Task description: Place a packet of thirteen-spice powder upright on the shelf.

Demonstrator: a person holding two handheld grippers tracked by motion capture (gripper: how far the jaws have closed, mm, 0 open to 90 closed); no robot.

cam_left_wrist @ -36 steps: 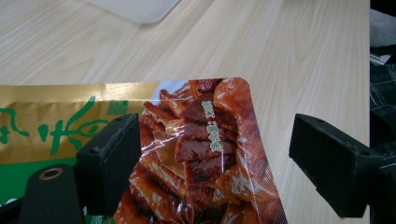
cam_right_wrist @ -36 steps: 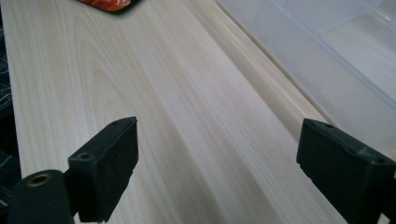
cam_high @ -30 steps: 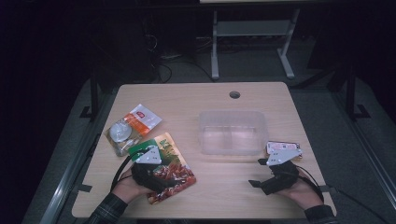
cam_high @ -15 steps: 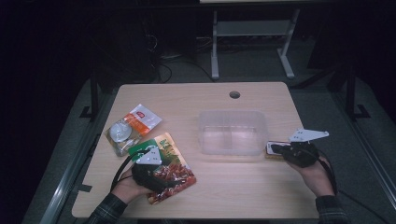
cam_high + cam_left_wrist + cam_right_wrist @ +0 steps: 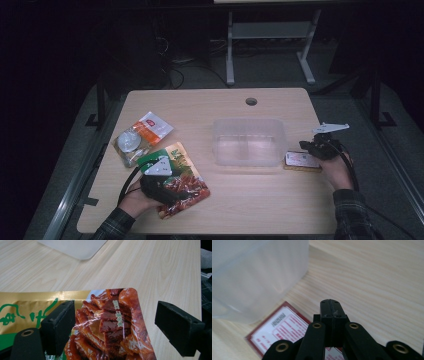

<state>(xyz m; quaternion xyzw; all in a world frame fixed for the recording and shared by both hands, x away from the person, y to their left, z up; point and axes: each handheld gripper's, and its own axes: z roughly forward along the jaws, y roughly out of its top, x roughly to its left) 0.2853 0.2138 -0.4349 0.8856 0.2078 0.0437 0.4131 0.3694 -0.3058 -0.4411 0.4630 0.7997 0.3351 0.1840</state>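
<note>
Landmark: clear rectangular plastic tub (image 5: pixel 248 141), on the light wooden table (image 5: pixel 270 200), right of the table's middle.

Round-item pouch: transparent bag with an orange-and-white label (image 5: pixel 141 136), well to the left of the tub, flat on the wood.

Snack packet: glossy gold, green and red foil packet printed with braised meat pieces (image 5: pixel 177 177), left of the tub and nearer the person, just beside the pouch.

Left gripper (image 5: pixel 113 327): black two-jaw tool over the snack packet's near end; jaws stand wide apart, one on each side of the printed meat, pads clear of the foil.

Small pack: flat rectangular packet with a white label in a dark red border (image 5: pixel 302 160), just beside the tub's right wall, lying flat.

Right gripper (image 5: pixel 332 308): black two-jaw tool right of the tub, tips above the small pack's edge; jaws pressed together with nothing between them, having just been closing.
</note>
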